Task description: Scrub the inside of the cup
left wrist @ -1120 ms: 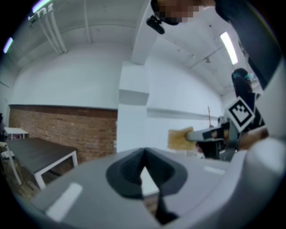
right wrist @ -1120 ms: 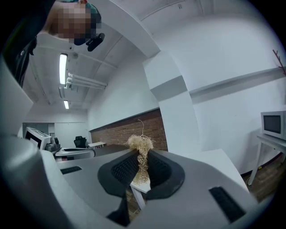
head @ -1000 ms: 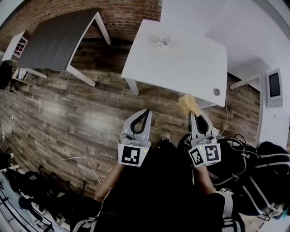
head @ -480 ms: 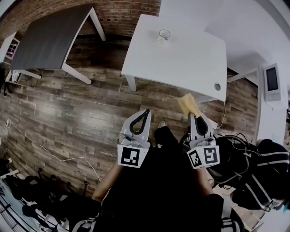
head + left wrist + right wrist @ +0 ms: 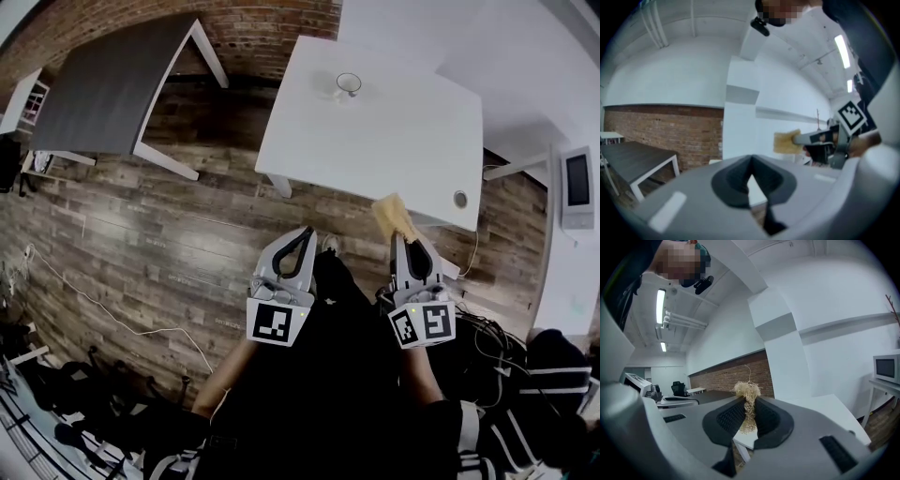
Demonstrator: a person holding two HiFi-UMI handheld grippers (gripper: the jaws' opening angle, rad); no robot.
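Right gripper [image 5: 405, 240] is pinching a fibrous scrubber [image 5: 394, 217], left gripper [image 5: 304, 234] sitting closed, empty; the thin pinch risks losing it inside the far cup [image 5: 349, 83].

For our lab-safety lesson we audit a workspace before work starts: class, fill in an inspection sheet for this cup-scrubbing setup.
Surface: white table, cup on it.
Job's things: glass cup near the far edge; fibrous scrub pad, off the table.
Clutter: dark bags on the floor.
Grippers: left claw shut, empty; right claw shut on the scrub pad.
Cables: white cable across the wood floor.
Surroundings: grey table, brick wall, microwave.
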